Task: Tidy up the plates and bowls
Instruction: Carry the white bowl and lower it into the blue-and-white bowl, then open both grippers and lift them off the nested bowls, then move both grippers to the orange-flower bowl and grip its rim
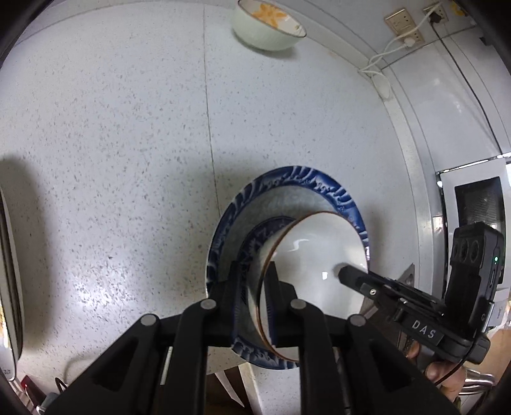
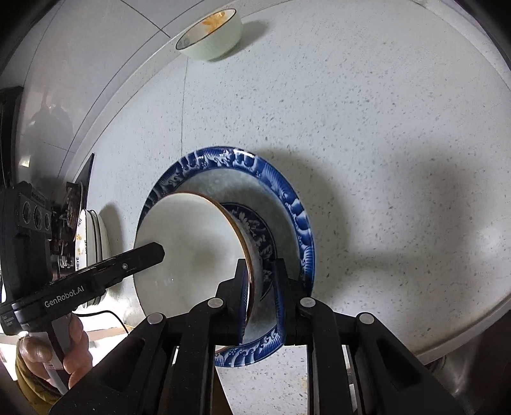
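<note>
Between both clamped tools, opposite walls of white bowl atop blue plate.

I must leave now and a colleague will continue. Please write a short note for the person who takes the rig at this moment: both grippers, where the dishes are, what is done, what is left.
Left gripper: shut on the left wall of the white bowl, one finger inside, one outside.
Right gripper: shut on the same bowl's right wall.
The white bowl is held by both grippers, over the blue-rimmed plate on the speckled counter. Whether it touches the plate, I cannot tell.
The pale green bowl stands alone at the far side, near the wall.
Done: white bowl brought to the plate.
Left: release it, then fetch the green bowl, probably to stack.
</note>
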Available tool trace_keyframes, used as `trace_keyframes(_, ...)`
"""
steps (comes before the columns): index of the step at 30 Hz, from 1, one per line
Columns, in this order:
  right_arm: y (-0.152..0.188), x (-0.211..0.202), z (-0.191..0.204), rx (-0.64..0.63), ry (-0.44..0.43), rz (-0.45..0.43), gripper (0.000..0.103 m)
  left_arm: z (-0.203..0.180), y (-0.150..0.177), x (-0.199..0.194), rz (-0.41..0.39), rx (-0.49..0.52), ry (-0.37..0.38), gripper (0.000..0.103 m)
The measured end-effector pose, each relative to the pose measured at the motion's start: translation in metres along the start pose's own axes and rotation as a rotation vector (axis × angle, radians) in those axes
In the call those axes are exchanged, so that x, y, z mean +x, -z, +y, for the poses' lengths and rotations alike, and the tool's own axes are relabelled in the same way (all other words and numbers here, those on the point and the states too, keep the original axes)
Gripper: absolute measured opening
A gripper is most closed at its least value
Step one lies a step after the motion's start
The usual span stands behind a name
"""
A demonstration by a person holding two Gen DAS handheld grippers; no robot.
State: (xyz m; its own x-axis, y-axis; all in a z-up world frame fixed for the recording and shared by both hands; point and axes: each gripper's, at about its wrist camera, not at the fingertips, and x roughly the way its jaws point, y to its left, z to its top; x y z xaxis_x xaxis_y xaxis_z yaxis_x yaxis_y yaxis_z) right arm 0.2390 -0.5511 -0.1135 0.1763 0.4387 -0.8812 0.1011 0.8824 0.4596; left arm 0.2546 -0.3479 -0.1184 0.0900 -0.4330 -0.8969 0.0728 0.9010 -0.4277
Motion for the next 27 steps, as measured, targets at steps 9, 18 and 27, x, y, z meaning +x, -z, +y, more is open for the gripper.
trace_keyframes(9,-0.009,-0.076,-0.009,-0.028,0.039,-0.220,0.044,0.013,-0.014,-0.074,-0.176,-0.012,0.033,0.037)
trace_keyframes(18,-0.041,-0.112,-0.015,-0.001,0.012,-0.358,0.064,0.044,-0.052,-0.106,-0.246,-0.125,0.107,0.071)
trace_keyframes(27,-0.110,-0.114,-0.010,-0.092,0.064,-0.385,0.075,0.053,-0.110,-0.099,-0.245,-0.143,0.061,0.076)
